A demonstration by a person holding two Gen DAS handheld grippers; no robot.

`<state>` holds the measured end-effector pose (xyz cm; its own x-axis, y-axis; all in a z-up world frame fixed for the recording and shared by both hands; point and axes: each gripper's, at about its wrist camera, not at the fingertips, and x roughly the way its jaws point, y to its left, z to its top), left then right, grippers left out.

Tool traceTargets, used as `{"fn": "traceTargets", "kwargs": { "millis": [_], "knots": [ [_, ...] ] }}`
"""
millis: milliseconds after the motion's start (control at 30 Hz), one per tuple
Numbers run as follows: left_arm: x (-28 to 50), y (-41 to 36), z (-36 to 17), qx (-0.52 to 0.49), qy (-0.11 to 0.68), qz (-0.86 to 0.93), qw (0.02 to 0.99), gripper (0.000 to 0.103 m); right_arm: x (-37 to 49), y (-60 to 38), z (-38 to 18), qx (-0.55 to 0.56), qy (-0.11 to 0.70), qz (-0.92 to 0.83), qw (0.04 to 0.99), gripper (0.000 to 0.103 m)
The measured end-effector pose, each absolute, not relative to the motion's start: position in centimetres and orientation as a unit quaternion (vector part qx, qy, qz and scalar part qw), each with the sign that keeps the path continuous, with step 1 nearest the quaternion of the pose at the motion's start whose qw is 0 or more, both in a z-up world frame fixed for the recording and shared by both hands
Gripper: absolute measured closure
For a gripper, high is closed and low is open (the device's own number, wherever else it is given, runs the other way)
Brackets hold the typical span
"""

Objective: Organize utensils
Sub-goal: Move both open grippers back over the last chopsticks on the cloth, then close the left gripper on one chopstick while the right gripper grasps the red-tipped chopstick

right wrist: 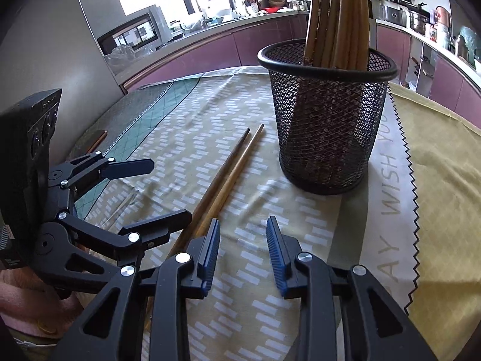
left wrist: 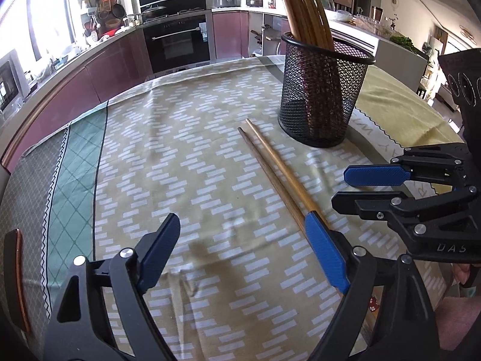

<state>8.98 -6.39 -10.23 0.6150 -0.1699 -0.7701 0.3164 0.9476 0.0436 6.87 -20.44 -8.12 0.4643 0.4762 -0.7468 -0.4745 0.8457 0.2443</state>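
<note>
Two wooden chopsticks (left wrist: 276,168) lie side by side on the patterned tablecloth, tips pointing toward a black mesh holder (left wrist: 321,96) that stands upright with several chopsticks in it. My left gripper (left wrist: 243,255) is open and empty, low over the cloth, its right finger beside the chopsticks' near ends. My right gripper (left wrist: 345,186) shows at the right edge, open and empty. In the right wrist view the right gripper (right wrist: 242,255) is open just right of the chopsticks (right wrist: 231,171), with the holder (right wrist: 327,120) ahead. The left gripper (right wrist: 168,192) is at the left.
The tablecloth (left wrist: 186,150) covers a round table; its far edge faces kitchen counters and an oven (left wrist: 177,42). A yellow cloth (right wrist: 445,180) with a zigzag edge lies to the right of the holder. A brown flat object (left wrist: 15,276) lies at the left table edge.
</note>
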Motion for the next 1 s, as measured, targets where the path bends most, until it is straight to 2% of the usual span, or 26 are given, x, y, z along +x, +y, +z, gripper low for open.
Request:
{"fn": "traceTargets", "kwargs": {
  "millis": [533, 633, 833, 1000],
  "knots": [
    [9.3, -7.0, -10.8, 0.075, 0.436, -0.155, 0.883, 0.025, 8.2, -21.4, -8.2, 0.027, 0.438, 0.277, 0.855, 0.073],
    [9.4, -6.9, -10.8, 0.071, 0.436, -0.154, 0.884, 0.029, 8.1, -21.5, -8.2, 0.025, 0.438, 0.28, 0.854, 0.073],
    [9.0, -6.2, -10.6, 0.062, 0.436, -0.151, 0.885, 0.042, 8.2, -20.4, -8.1, 0.016, 0.437, 0.293, 0.85, 0.073],
    [9.1, -5.7, -10.5, 0.055, 0.437, -0.152, 0.885, 0.064, 8.9, -18.7, -8.2, 0.002, 0.438, 0.296, 0.849, 0.073]
  ]
}}
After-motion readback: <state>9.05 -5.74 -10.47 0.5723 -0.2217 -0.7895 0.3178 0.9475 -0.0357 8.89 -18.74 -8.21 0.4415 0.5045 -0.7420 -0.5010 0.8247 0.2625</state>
